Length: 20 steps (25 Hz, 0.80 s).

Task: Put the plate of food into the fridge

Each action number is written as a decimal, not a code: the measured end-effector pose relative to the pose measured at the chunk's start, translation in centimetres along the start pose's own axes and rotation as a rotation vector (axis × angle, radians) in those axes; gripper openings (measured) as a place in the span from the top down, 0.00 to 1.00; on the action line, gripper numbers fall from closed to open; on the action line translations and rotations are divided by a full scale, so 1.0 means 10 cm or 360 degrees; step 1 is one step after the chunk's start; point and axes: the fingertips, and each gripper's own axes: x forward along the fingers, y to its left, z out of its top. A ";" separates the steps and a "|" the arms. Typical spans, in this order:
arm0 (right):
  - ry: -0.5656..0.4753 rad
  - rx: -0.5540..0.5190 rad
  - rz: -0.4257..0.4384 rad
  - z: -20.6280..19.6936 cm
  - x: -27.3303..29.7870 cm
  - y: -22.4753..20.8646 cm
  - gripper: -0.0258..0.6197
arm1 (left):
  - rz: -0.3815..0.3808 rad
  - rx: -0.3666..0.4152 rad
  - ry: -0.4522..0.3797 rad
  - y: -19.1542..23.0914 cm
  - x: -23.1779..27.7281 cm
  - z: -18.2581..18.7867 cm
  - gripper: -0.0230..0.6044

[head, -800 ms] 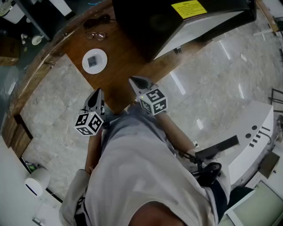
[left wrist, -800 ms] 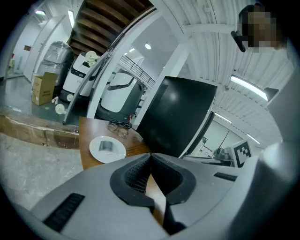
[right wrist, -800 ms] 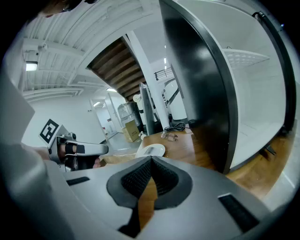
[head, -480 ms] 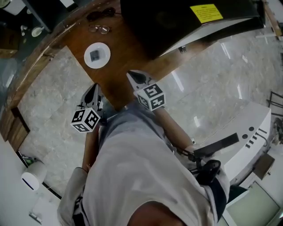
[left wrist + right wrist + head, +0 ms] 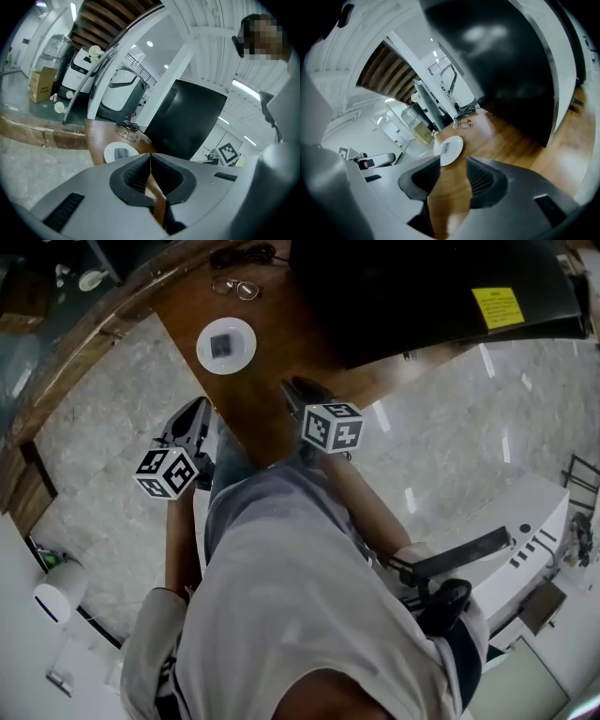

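Right gripper (image 5: 452, 164): jaws apart, nothing between them, held over the near end of the wooden table (image 5: 267, 404) and aimed along it. Left gripper (image 5: 150, 158): jaws pressed together, empty, hanging just off the table's left edge over the marble floor (image 5: 103, 456). Black fridge (image 5: 412, 287), the biggest thing about, stands ahead and to the right of the right gripper; a yellow label (image 5: 498, 307) shows on it. Can't tell from here whether its door is open. White plate (image 5: 226, 343) sits on the table ahead of both grippers, apart from each: slightly left of the right gripper's line and slightly right of the left one's. Neither is clearly the nearer. The plate is round, so no long axis to favour, and any stretch of rim would serve. On it lies one small grey squarish piece of food (image 5: 222, 346). Beyond the plate, farther from both grippers, lie a pair of glasses (image 5: 236, 287). Judgement: the right gripper, being open and pointed almost at the near rim, looks readier to reach forward.
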 end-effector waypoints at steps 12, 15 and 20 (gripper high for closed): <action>0.0156 0.0394 0.0109 0.02 0.88 0.07 0.64 | 0.0137 0.0323 0.0339 1.26 0.89 0.27 0.93; 0.0155 0.0425 0.0103 0.13 1.11 0.10 0.64 | 0.0078 0.0247 0.0391 1.44 1.09 0.32 0.93; 0.0184 0.0508 0.0020 0.20 1.45 -0.03 0.64 | 0.0018 0.0307 0.0590 1.67 1.35 0.29 0.93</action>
